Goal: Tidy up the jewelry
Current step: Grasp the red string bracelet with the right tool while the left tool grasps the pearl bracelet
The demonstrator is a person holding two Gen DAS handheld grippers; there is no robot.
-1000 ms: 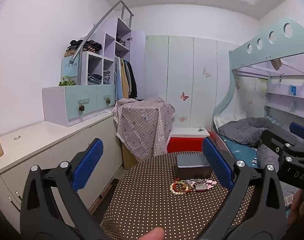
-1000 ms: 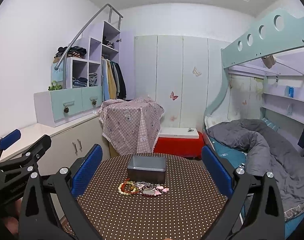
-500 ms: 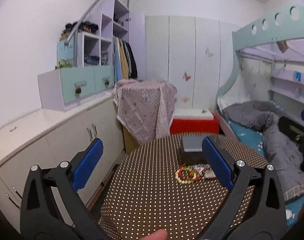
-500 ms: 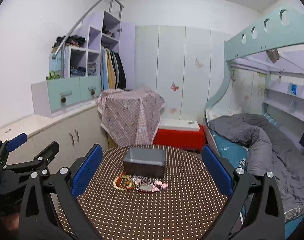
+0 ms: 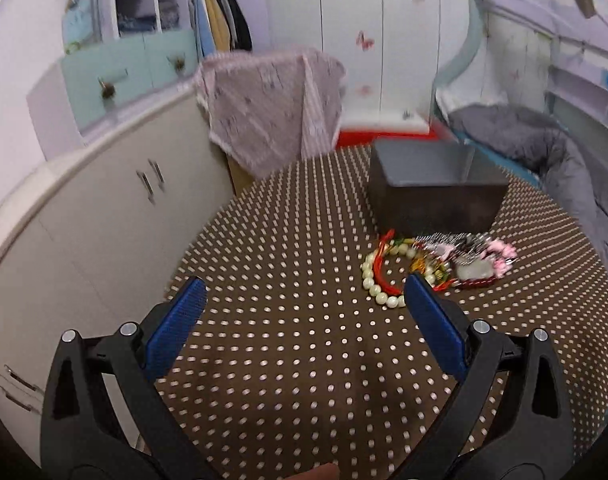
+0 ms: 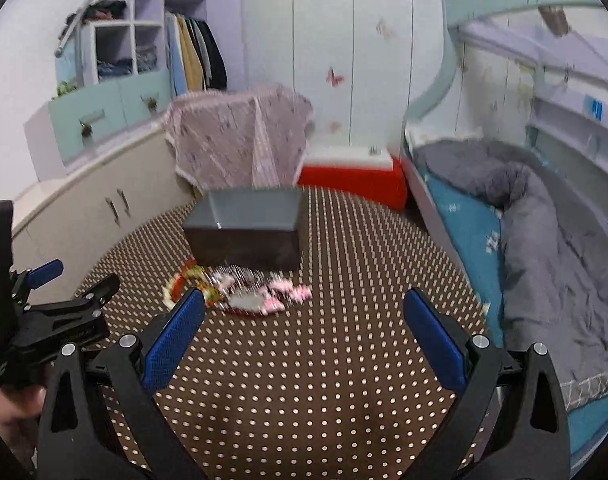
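Both claws hang spread and empty over the dotted table. The jewelry lies in a heap ahead of the left claw, just past its right fingertip. For the right claw, the heap lies ahead, by its left finger. The grey box stands just beyond the jewelry.
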